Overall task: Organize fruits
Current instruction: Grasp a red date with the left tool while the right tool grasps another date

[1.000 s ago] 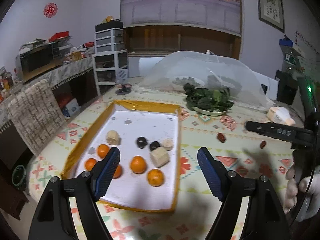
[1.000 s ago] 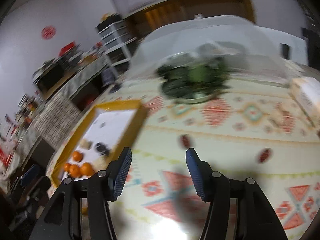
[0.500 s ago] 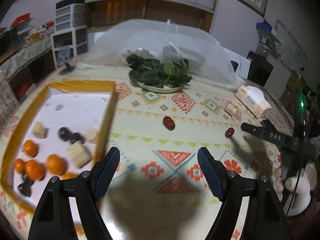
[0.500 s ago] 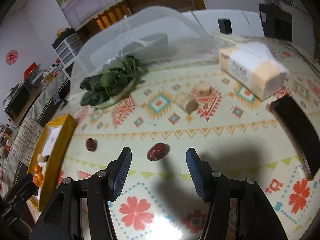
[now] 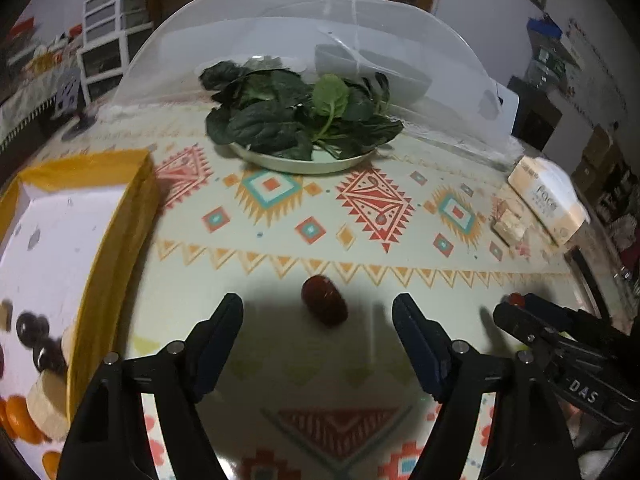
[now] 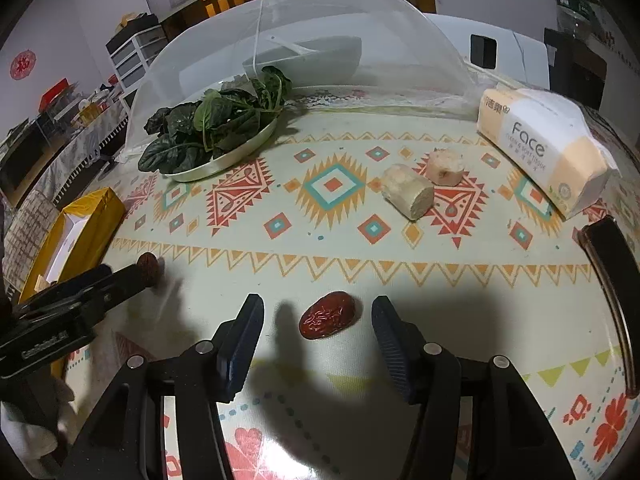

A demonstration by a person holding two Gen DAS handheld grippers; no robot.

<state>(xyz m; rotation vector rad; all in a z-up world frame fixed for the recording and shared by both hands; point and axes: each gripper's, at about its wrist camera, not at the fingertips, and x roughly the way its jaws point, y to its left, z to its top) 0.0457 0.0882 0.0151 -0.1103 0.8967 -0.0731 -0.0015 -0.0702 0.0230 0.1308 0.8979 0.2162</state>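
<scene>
Left gripper [image 5: 318,322] is closing, jaws not yet touching anything; one red date [image 5: 324,306] is lying on the tablecloth [image 5: 280,232] between and just ahead of its fingertips, at 12 o'clock from the gap. Right gripper [image 6: 318,326] is standing released, with a second date [image 6: 327,321] lying between its pads, untouched by either. In the right wrist view the left gripper is showing at 9 o'clock, its tip beside the first date. Yellow-rimmed tray [image 5: 116,216] is sitting at 9 o'clock in the left wrist view, holding oranges [image 5: 18,420], dark fruits [image 5: 34,332] and pale blocks. Plate of greens [image 6: 216,132] is sitting at 11 o'clock from the right gripper, two pale cylinders [image 6: 408,192] at 1 o'clock, tissue pack [image 6: 548,144] at 2 o'clock
</scene>
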